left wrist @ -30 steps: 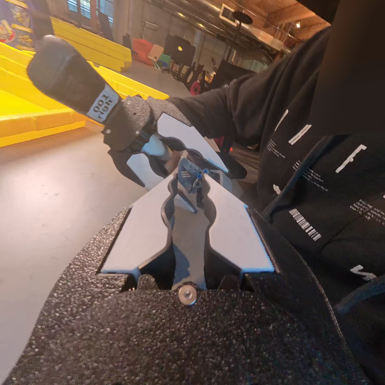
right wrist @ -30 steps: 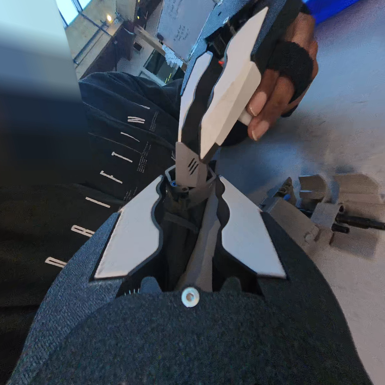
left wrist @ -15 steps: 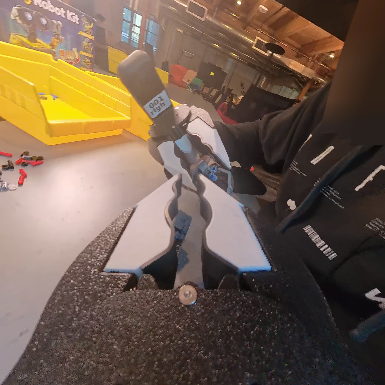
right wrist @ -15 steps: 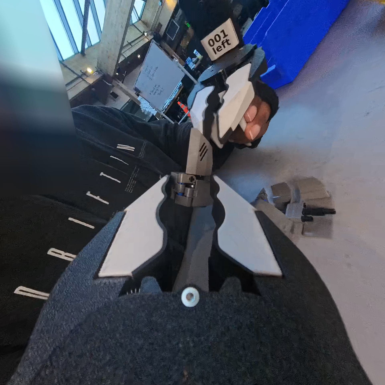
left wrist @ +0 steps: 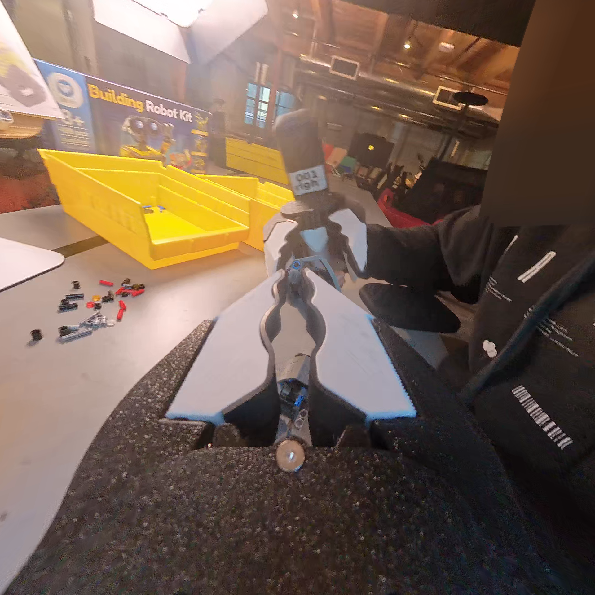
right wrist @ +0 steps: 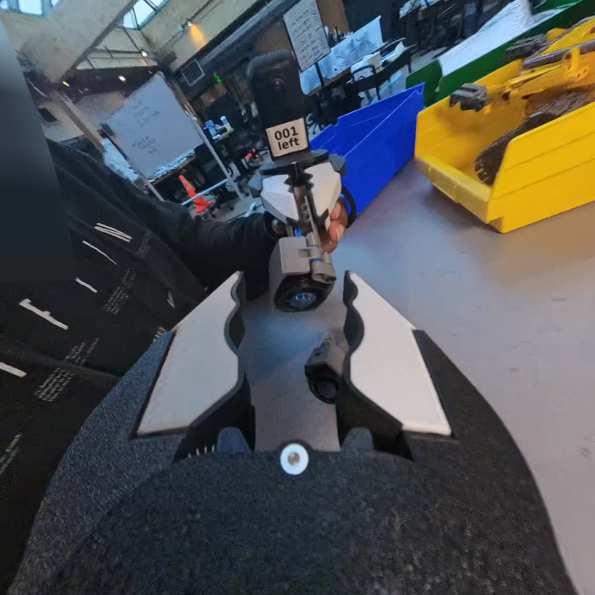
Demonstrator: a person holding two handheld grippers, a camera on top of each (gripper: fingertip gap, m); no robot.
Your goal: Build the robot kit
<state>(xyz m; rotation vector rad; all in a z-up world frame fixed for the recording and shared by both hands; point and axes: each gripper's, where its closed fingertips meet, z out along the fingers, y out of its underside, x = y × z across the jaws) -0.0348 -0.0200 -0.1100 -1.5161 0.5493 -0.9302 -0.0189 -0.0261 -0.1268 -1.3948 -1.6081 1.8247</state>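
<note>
Over the grey table (right wrist: pixel 450 289), the right gripper (right wrist: pixel 291 283) has released the grey assembly (right wrist: pixel 299 267).

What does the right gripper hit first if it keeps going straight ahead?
Probably the grey brick assembly with a black wheel hanging from the left gripper, which sits directly ahead of the open right gripper. Depth is unclear; the small dark piece below, by its right finger, looks off-line.
</note>
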